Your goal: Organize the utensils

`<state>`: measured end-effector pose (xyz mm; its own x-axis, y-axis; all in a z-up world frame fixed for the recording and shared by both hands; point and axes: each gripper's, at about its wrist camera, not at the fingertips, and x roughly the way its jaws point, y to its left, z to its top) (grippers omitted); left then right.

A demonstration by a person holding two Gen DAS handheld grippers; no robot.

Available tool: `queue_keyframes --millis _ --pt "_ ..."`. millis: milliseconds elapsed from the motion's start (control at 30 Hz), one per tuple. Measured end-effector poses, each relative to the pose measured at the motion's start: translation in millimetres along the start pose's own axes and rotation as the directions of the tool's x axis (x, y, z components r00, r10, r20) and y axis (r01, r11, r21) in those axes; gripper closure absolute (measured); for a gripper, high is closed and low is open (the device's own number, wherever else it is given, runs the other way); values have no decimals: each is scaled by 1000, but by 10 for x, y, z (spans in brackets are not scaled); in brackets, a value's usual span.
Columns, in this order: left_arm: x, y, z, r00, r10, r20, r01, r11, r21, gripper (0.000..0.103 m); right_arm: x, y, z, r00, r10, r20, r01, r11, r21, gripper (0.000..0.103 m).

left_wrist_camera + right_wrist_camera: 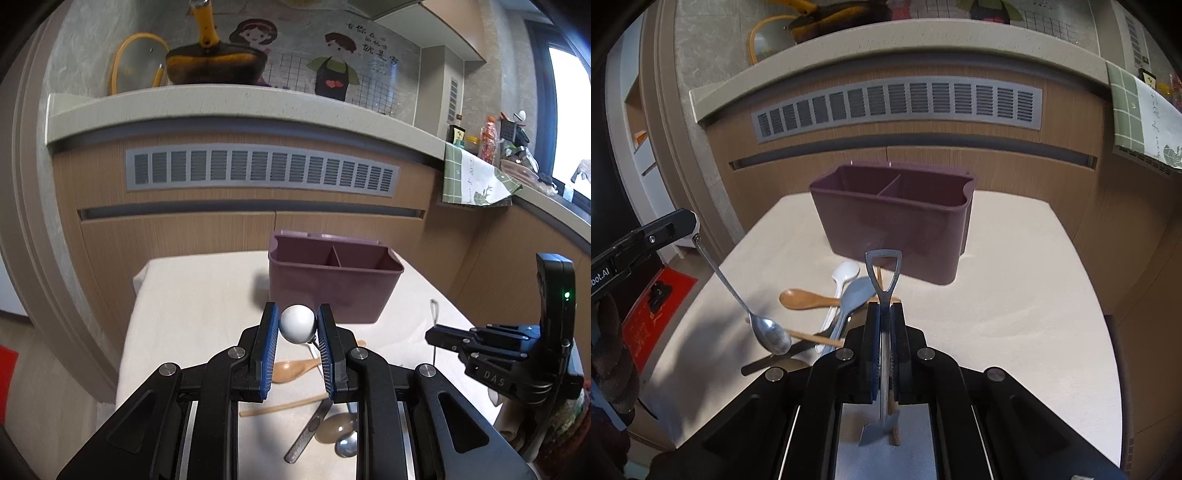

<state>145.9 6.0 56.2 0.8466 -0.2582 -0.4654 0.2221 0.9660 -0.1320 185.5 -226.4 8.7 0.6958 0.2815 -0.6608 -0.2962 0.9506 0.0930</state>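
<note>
L gripper (pixel 297 345) has its jaws pinching a metal spoon (pixel 759 314) by the round white knob (pixel 296 328) at the handle end. The spoon hangs down w/ its bowl low, just above the pile. R gripper (pixel 885 347) has its jaws pressed tight on a shovel-shaped metal spoon (pixel 883 295); the loop handle sticks out front, the flat blade end shows behind the jaws.

The purple utensil box (pixel 894 229) stands on the desk (pixel 1015 295), past both grippers, w/ a wall splitting it into 2 parts. Can't see anything inside it.

Still on the desk, near side of the box: a white spoon (pixel 844 275), a gray-blue spoon (pixel 855 295), a brown wooden spoon (pixel 803 299), all in a crossed pile, touching. A flat dark metal piece (pixel 308 430) lies under them, can't tell what it is.
</note>
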Motion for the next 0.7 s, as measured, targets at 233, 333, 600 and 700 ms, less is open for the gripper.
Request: queue_keyframes --millis 233,333,600,700 --pt "-95 -104 473 997 -9 78 6 999 49 81 -281 5 389 993 -3 115 6 1000 -27 101" --pt "-125 -153 885 988 -6 152 -7 997 81 81 -525 14 824 972 -21 236 37 997 -63 102" --pt "190 -137 1515 978 -12 208 -11 994 109 81 -691 -128 1588 946 -7 325 40 995 -97 102" --pt "275 -25 1434 980 -41 197 23 995 92 81 -501 -218 1363 973 -27 229 54 992 -114 102"
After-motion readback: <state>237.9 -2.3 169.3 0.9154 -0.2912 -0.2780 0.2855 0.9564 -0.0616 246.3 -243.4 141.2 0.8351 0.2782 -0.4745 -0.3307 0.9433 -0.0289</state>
